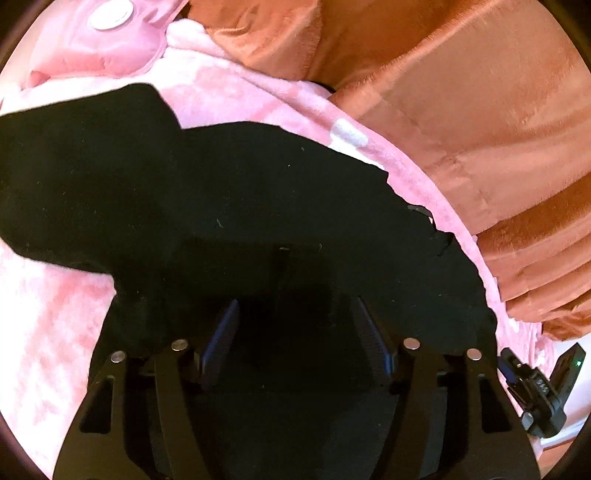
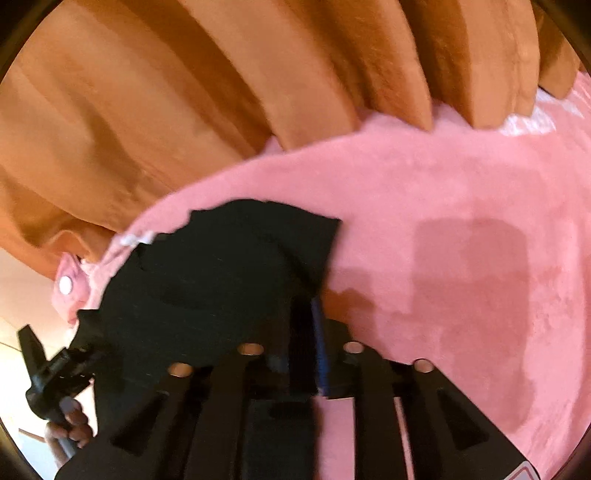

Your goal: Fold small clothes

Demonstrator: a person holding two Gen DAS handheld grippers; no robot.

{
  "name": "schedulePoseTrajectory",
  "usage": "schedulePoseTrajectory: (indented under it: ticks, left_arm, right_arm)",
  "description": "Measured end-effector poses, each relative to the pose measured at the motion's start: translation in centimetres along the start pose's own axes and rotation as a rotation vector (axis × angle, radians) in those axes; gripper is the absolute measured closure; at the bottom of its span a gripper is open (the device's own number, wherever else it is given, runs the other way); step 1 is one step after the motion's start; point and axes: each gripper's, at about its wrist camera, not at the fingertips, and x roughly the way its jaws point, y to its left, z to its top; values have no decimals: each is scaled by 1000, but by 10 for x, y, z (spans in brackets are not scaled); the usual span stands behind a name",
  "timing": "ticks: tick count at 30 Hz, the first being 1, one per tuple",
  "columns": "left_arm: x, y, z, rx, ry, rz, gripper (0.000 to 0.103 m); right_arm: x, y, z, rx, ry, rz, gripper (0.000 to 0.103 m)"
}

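Black fabric is filling the space nearest both lenses: the black garment (image 1: 236,192) is lying spread on the pink fleece blanket (image 1: 48,314), its near hem running under both tools and one sleeve-like flap reaching out to the left. In the left wrist view the left gripper (image 1: 295,314) is hovering over the near part of the cloth with its ribbed blue pads (image 1: 223,332) standing clearly apart; the fabric between them is too dark to say whether any is being pinched, so it is reading as open. In the right wrist view the right gripper (image 2: 308,325) is sitting at the garment's right edge, its jaws showing only a narrow gap, and whether cloth is being caught in that gap cannot be told through the blur.

Judging from this, the step in hand is taking hold of the near hem at two points for a fold away from the person. Doing it well is probably meaning pinching only the garment layer, not the fleece beneath, and keeping both grips level so the crease is running straight.

Beyond the blanket, rust-orange curtains (image 2: 184,92) are hanging in folds along the far side, and a pink padded item with a white disc (image 1: 110,18) is resting at the far left. A hand (image 2: 75,421) is gripping the left tool's handle at the left edge of the right wrist view
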Motion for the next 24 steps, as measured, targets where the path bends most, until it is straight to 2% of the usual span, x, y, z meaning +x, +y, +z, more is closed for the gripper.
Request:
schedulePoseTrajectory:
  ticks: [1,2,3,4,5,6,7,9,11,12,13,15,16,18,23,24]
  left_arm:
    - [0,-2,0,17,-5,15,49]
    - [1,-4,0,38,-11,28,67]
    - [2,-5,0,53,-13,28,90]
    - [5,-5,1,58,6,-11,99]
    - [3,-4,1,45,7,-35,100]
    - [-2,-4,3,41,-13,-41,100]
    - [-6,-6,5,51,-33,-39,100]
    - [-19,-6,12,68,-87,-26,99]
    - [-16,2,15,58,-82,-6,102]
    - [-10,7,13,52,-66,31,103]
    - [2,15,10,44,-27,56,103]
    - [3,21,7,30,-43,36,103]
    - [2,19,9,35,-31,34,103]
    - [-1,18,9,40,-37,37,103]
    - [3,17,6,36,-36,57,103]
    - [4,16,5,44,-38,63,103]
  right_arm:
    - [1,1,0,-8,0,-1,47]
    - [4,0,-3,-17,9,-17,40]
    - [9,-2,-5,-21,27,-26,41]
    - [17,-1,-5,-23,48,-28,45]
    - [23,1,-7,-24,70,-15,61]
    - [24,3,-7,-32,69,-2,93]
    - [24,6,-5,-35,72,21,95]
    - [9,13,2,-16,13,69,96]
    - [-5,21,6,-54,-48,55,97]
    - [-6,20,5,-66,-57,34,97]
    - [0,16,4,-65,-40,10,97]
    - [25,-4,-5,-27,51,-56,97]
    - [26,-12,-8,-3,34,-17,98]
    - [17,-10,0,14,48,-15,97]
    - [-22,15,12,-32,-92,-20,91]
    - [-21,20,12,-62,-86,-11,92]
